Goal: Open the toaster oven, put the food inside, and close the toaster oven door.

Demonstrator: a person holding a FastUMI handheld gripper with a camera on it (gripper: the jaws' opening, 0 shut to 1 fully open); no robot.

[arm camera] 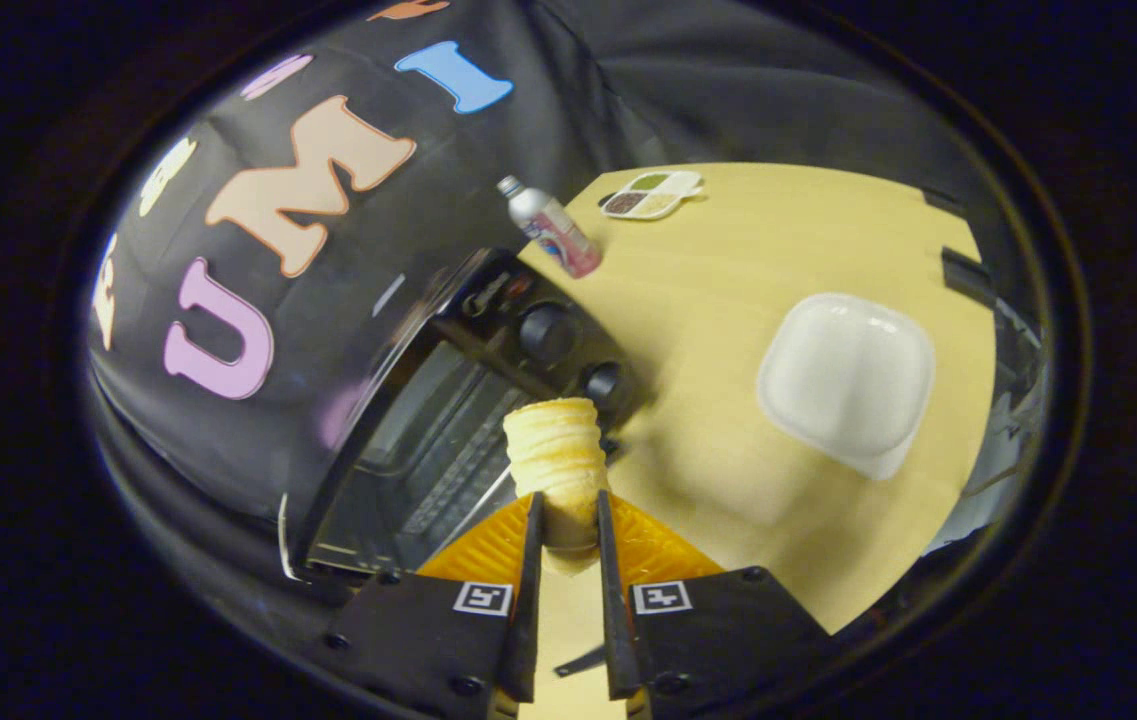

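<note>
Single fisheye cam rides on the gripper [568,520], looks forward along its two fingers and down at a tilt (horizon rolled hard). Close range: pastry roll [556,465] clamped between the fingers sits right ahead of the lens. Toaster oven [468,420] near, left of the fingers. Wooden table [728,300] stretches right and far, white dish [846,380] mid-distance, bottle [553,228] and small tray [652,193] far.

Light falls from above onto the pale table [728,300], leaving the right half of the frame bright and the cloth at upper left dim. The white dish [846,382] gleams softly and casts a faint shadow to its lower left. The toaster oven [448,420] glass shows dull reflections. Straight lines bow strongly toward the rim, where things smear and darken. The fingers [531,560] at bottom sit in shade.
</note>
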